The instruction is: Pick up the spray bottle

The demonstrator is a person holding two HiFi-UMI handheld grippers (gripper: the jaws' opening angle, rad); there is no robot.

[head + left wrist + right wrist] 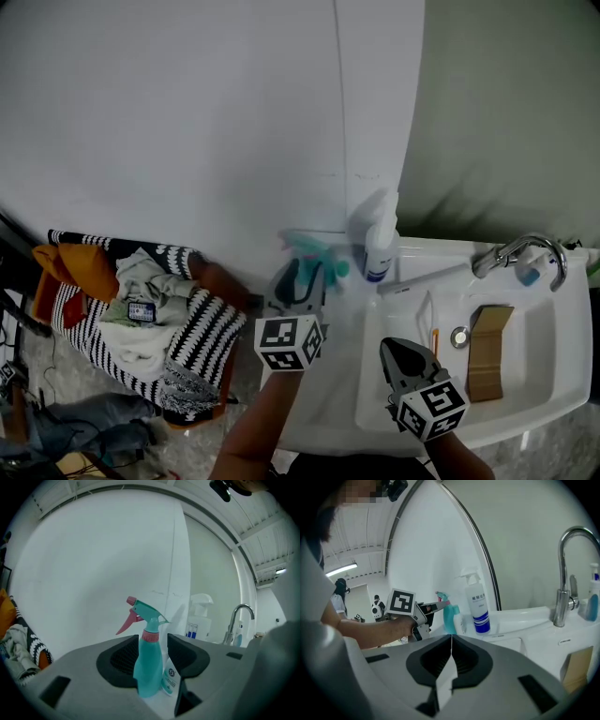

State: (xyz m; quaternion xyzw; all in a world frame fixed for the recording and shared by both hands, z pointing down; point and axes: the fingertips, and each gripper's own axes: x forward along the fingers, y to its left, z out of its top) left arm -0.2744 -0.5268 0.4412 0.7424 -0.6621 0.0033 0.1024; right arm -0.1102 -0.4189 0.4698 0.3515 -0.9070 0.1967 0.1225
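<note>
The teal spray bottle [314,260] with a pink trigger stands upright on the sink's left ledge by the white wall. In the left gripper view the spray bottle [149,663] sits between the two dark pads of my left gripper [152,637], which is open; a gap shows at the right pad. From the head view, the left gripper [302,274] reaches the bottle from the front. My right gripper [401,349] hovers over the basin with its jaws shut and empty. The right gripper [451,637] view shows the spray bottle [450,617] at the left gripper's tips.
A white pump bottle [380,246] stands just right of the spray bottle, and a small white bottle [171,679] leans beside it. The faucet [525,251] and a brown piece [488,349] are in the sink [487,427]. A basket of clothes [141,319] sits lower left.
</note>
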